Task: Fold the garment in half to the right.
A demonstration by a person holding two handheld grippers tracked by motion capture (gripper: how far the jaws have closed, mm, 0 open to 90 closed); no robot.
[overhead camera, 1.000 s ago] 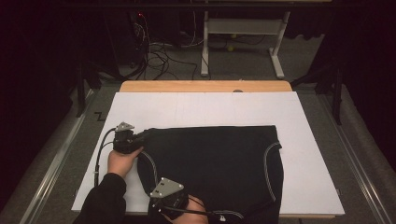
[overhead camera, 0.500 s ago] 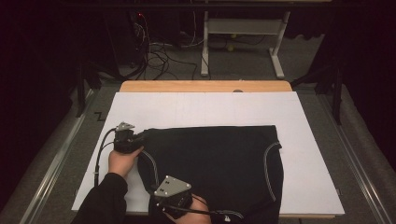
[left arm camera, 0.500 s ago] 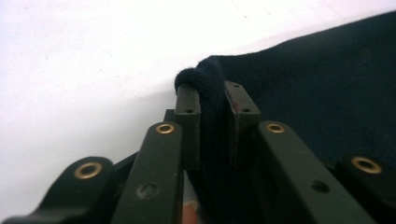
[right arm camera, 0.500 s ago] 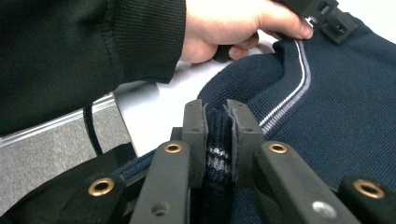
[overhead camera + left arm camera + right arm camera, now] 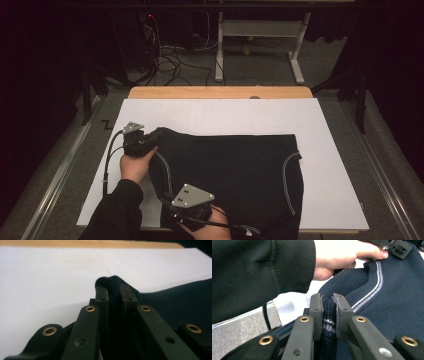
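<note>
Dark navy knitted sweater with pale stripe trim [image 5: 230, 175] lay on the table's near half; my left gripper [image 5: 150, 137] and right gripper [image 5: 187, 216] each pinched its left edge; folding remained.

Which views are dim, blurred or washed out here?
High view: dim, dark surroundings, the sweater nearly black. Left gripper view: white board bright, near jaws soft. Right gripper view: well lit, knit sharp, sleeve and near jaws slightly blurred.

A lab or recording room: dark curtains around, tangled cables [image 5: 170, 62] on grey carpet at upper centre, a white-framed stand [image 5: 260, 40], and a white-covered desk [image 5: 225, 112].
</note>
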